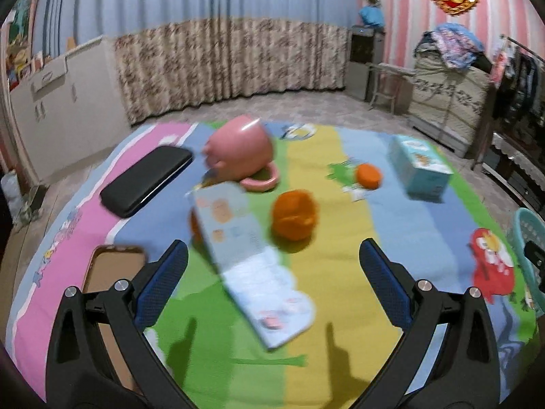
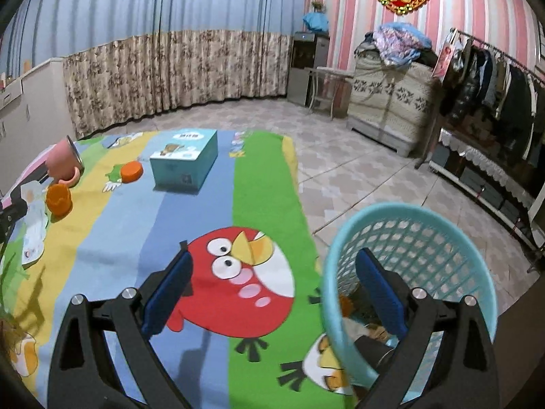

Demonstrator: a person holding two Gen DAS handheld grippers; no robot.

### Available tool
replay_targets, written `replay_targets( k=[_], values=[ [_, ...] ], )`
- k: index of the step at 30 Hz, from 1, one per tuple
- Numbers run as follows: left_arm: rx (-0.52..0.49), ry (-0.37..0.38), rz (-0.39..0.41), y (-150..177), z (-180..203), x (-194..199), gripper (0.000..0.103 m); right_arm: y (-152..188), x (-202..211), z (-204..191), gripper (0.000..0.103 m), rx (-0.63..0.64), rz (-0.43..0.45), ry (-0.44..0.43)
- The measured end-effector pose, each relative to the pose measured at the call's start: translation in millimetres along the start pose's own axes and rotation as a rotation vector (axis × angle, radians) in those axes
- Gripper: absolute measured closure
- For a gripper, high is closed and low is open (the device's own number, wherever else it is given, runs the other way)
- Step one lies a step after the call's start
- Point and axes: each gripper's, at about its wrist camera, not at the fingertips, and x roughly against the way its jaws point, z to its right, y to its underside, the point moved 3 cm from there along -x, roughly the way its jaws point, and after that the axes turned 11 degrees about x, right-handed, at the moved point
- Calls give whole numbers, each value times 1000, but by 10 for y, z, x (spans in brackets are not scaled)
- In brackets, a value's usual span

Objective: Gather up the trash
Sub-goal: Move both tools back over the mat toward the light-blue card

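Hovering wide open and empty, the left gripper frames a wrapper at centre frame; the right gripper, equally open, straddles the basket rim at lower right.

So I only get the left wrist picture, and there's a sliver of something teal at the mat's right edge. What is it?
Observer: A teal plastic basket, standing at the edge of the mat.
Visitor: Anything in it?
Observer: Yes. At the bottom lie an orange scrap and something dark; I can't tell more.
Visitor: And the other gripper?
Observer: The right gripper is open, with one finger over the red bird print and the other inside the basket's rim.
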Motion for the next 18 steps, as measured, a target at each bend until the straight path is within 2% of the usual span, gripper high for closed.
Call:
replay_targets(
  k=[5, 9, 14, 18],
  values=[
    [60, -4, -64, -32, -228, -229, 6, 7, -119, 34, 9, -62, -30, -16],
    [62, -40, -71, -128, -247, -376, 8, 21, -179, 18, 9, -86, -48, -23],
    [38, -59, -156, -128, -189, -601, 25, -6, -210, -52, 9, -67, -51, -19],
    [32, -90, -187, -77, -190, -722, 26, -32, -226, -125, 9, -53, -52, -22]
  ],
)
